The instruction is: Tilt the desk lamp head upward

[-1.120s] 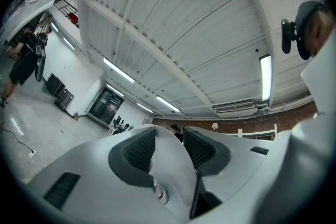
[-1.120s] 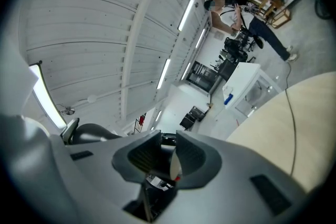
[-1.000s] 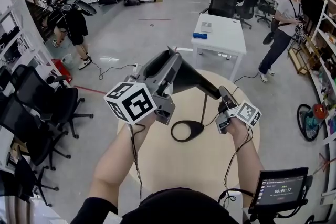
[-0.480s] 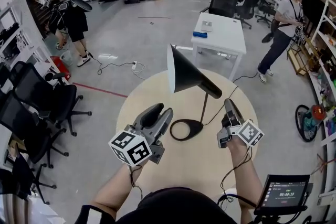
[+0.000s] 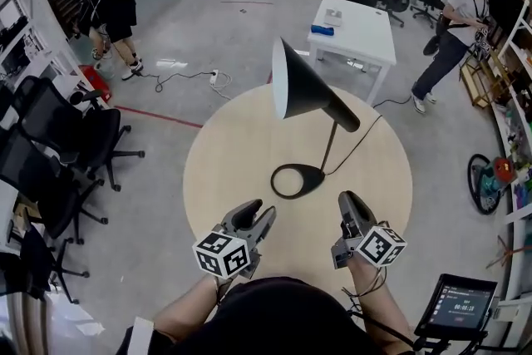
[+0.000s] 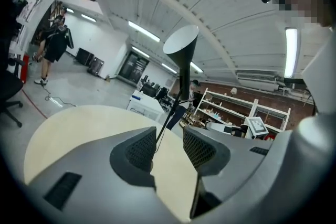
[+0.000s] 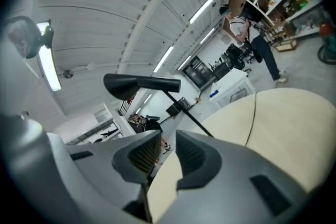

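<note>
A round wooden table (image 5: 224, 179) is seen on a grey floor (image 5: 233, 29). Behind it a white rectangular table (image 5: 357, 41) is placed, and a small blue item (image 5: 321, 31) is laid by its left edge. Black office chairs (image 5: 79, 145) are gathered at the left. A white power strip (image 5: 214, 80) with its cable is left on the floor. A person in black (image 5: 116, 12) is seen at the far left, and another in a grey top (image 5: 461, 8) at the right beside shelves (image 5: 515, 46). A small lit screen (image 5: 463, 305) is mounted at the lower right
</note>
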Tool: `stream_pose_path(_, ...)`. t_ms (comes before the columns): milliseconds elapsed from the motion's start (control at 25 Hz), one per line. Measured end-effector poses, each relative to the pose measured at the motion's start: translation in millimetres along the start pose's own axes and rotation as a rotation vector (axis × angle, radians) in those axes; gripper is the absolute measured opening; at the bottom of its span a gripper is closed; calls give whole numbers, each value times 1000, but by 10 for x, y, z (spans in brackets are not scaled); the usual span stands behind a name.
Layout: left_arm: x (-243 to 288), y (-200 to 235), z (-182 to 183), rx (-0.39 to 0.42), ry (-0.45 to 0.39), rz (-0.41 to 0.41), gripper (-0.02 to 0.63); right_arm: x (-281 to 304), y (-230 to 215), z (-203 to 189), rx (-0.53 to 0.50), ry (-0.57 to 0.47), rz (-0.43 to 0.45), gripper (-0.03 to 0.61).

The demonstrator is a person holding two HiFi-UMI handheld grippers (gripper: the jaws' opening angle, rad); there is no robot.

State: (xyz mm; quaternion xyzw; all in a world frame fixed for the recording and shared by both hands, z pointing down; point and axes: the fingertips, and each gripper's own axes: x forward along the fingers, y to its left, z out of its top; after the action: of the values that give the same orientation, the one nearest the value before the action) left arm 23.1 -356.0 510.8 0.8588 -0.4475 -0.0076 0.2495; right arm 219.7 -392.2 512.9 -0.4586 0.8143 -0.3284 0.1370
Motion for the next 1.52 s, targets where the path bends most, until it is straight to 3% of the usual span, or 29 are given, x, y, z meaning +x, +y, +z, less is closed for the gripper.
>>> stream_pose_path(200, 18, 35, -187, 94, 48, 24, 167, -144, 313, -337, -176, 93, 16, 89)
stream_pose_path(280, 53, 3, -215, 79, 53, 19, 167, -154, 383, -412, -227, 135, 10, 89)
stream_pose_path(440, 168, -185, -322, 31, 71, -15, 167, -164, 370, -537, -207, 205, -9, 89)
stream_pose_path(800, 250, -440, -523, 75, 133, -93, 167, -199, 480, -477, -429, 164, -22, 89)
stream_pose_path(1520, 262, -416, -574, 83, 155, -101, 167, -151, 493, -583, -429, 182, -13, 89)
